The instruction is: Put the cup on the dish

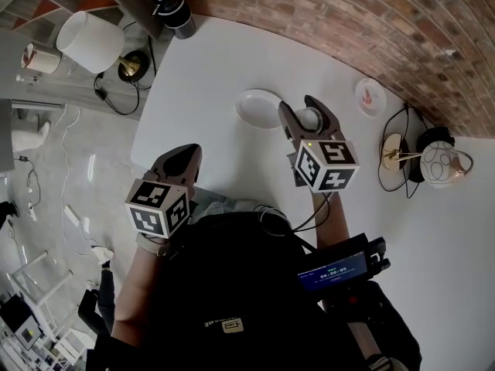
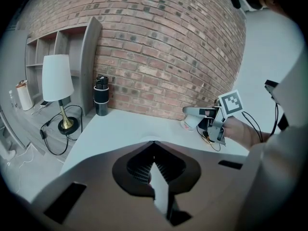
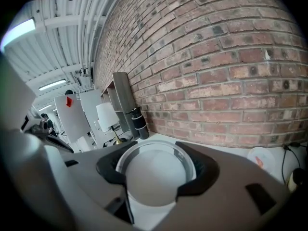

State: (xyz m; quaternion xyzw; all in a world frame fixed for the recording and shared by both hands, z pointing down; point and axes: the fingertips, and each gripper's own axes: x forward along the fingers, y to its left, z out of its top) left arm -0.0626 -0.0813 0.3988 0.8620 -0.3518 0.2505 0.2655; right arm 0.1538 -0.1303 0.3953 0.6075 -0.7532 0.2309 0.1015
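A white cup [image 1: 310, 118] sits between the jaws of my right gripper [image 1: 308, 113], which is shut on it. The white dish [image 1: 257, 108] lies on the white table [image 1: 209, 91], just left of the cup. In the right gripper view the cup [image 3: 154, 186] fills the gap between the jaws of the right gripper [image 3: 155, 170], and its underside faces the camera. The left gripper view shows the right gripper [image 2: 195, 112] raised above the table. My left gripper [image 1: 179, 157] hovers near the table's left front edge; it [image 2: 154, 143] is shut with nothing in it.
A small plate with a pink mark [image 1: 370, 97] lies at the back right near the brick wall. A round patterned lamp [image 1: 441, 165] and cables stand at the right. A black bottle [image 1: 172, 6] stands at the table's far corner, a white-shaded lamp [image 1: 89, 41] beyond the left edge.
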